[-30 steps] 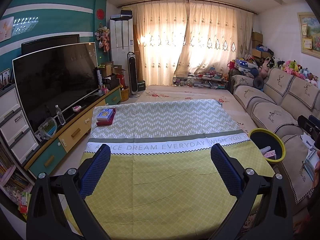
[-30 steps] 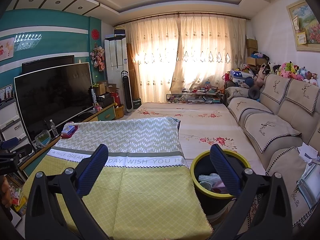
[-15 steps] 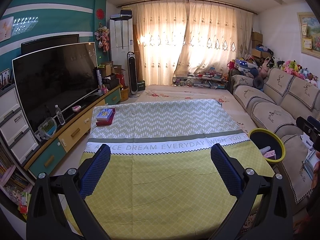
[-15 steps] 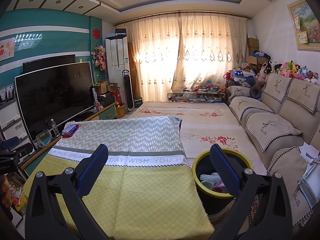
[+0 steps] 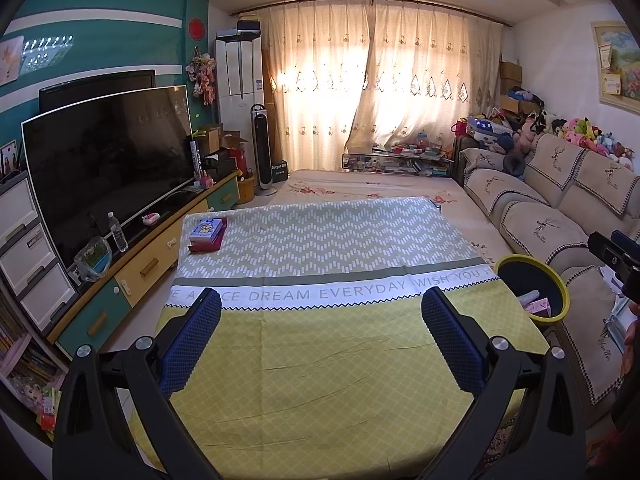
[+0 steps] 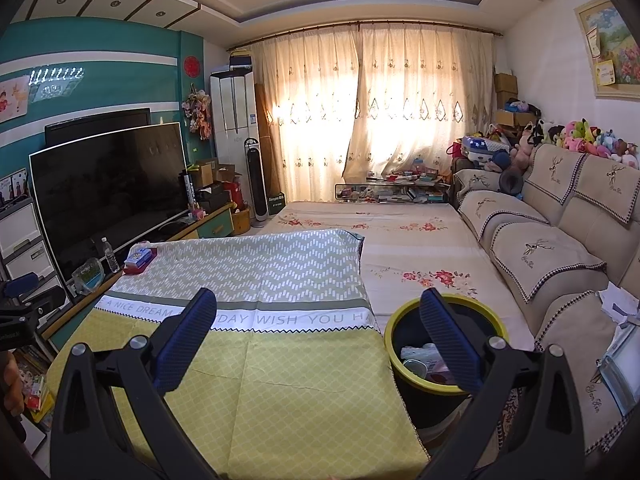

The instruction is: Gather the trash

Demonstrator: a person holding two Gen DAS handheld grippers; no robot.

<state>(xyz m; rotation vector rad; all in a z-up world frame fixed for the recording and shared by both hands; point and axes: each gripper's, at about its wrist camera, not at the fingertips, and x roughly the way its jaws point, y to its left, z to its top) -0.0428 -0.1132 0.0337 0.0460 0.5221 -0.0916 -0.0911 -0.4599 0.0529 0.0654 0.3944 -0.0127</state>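
Yellow-rimmed trash bin [image 6: 404, 312] is sitting at lower right of the right wrist view, just beside the tablecloth [image 6: 256, 380], with wrappers and a cup already lying inside. I am holding both the left gripper [image 5: 320, 340] and the right gripper [image 6: 320, 340] above the cloth, jaws spread wide and gripping nothing. I am judging the collecting nearly finished: only a small box stack [image 5: 208, 234] is resting at the cloth's far left corner. Next I am planning to check whether that belongs in the bin.
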